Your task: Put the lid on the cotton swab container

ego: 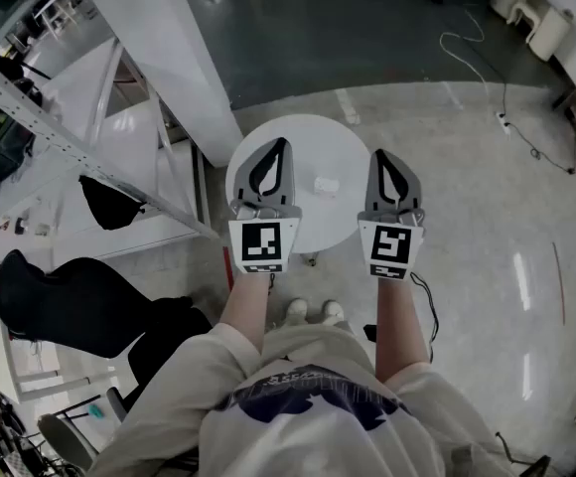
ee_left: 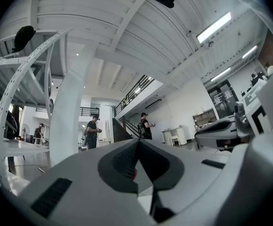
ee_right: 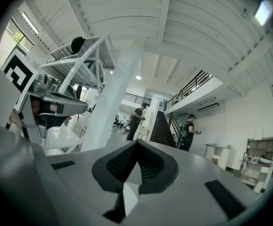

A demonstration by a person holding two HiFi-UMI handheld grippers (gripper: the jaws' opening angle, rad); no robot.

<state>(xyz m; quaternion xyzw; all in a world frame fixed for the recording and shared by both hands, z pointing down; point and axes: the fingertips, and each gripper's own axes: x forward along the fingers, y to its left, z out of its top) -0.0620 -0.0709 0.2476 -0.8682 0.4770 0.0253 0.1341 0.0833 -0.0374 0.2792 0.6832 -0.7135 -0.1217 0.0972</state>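
A small white object [ego: 326,184], too small to tell whether it is the container or its lid, lies on the round white table [ego: 308,137] below me. My left gripper [ego: 282,145] is held over the table's left part with its jaws shut and nothing between them. The right gripper [ego: 379,155] hovers at the table's right edge, likewise shut and empty. The white object lies between the two grippers, apart from both. The left gripper view [ee_left: 139,140] and right gripper view [ee_right: 136,141] look level across the hall, so neither shows the table.
A slanted white pillar [ego: 159,58] and a white rack [ego: 119,137] stand left of the table. A black chair [ego: 79,301] sits at lower left. A cable [ego: 487,78] runs over the floor at upper right. Two people [ee_left: 92,131] stand far off by a staircase [ee_right: 162,131].
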